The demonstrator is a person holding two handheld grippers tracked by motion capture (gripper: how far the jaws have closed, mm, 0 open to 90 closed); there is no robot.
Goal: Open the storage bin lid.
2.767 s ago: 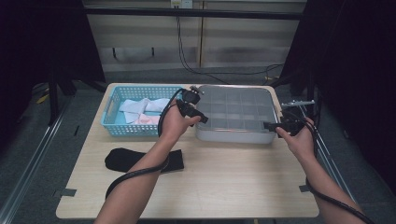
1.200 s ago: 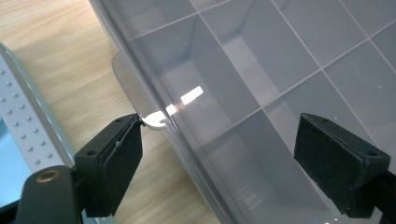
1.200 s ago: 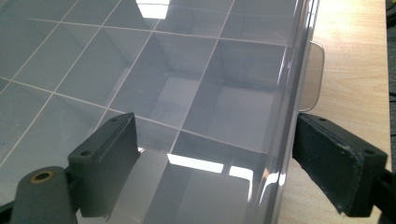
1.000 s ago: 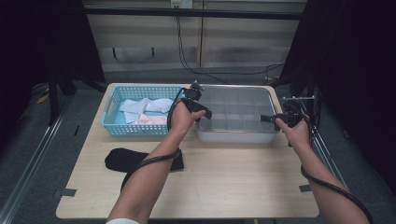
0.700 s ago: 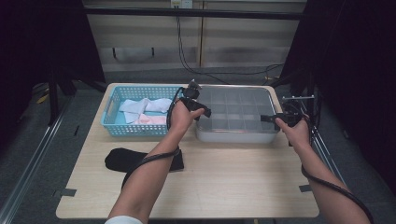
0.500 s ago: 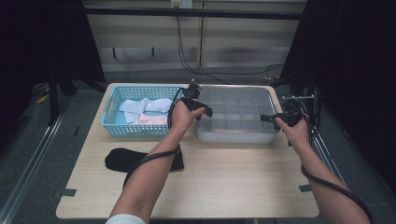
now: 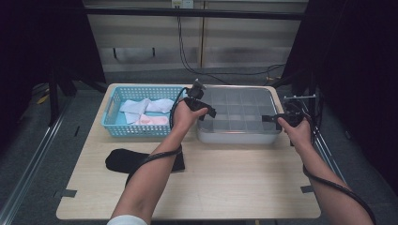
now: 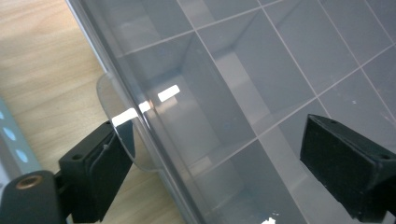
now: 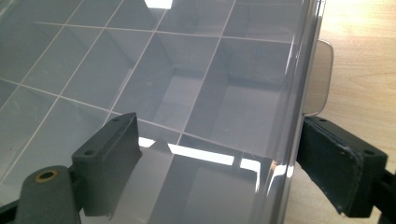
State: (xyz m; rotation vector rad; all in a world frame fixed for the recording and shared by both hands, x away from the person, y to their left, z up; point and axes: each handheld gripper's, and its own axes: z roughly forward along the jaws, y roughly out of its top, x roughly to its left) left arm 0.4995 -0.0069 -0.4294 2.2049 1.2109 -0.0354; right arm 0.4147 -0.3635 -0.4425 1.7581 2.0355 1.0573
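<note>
- Lately both hands have closed in on the compartment box [image 7: 234, 138]: compared with a few seconds back, the right hand has slid up the table [image 7: 234, 187] to the box's right end, and the left has shifted slightly at the left end
- Over the last second neither hand has travelled much, so the approach looks finished
- The left gripper [image 7: 205, 108] has just been closing its jaws a little; the box's left wall and its clear tab [image 8: 111, 100] stand between them, but the far jaw hangs over a compartment, apart from the wall, so this gripper is released, not grasping
- The right gripper [image 7: 272, 118] straddles the right wall in the same way, one jaw over the clear top, the other outside just below the right tab [image 9: 321, 79]; it too is unclenched
- The box sits flat at the back right of the table, just beside the blue basket [image 7: 109, 116] of pale cloths, well apart from the black sock [image 7: 124, 161]
- My reading: both ends are lined up for a two-handed grip, and the squeeze itself is not yet made
</note>
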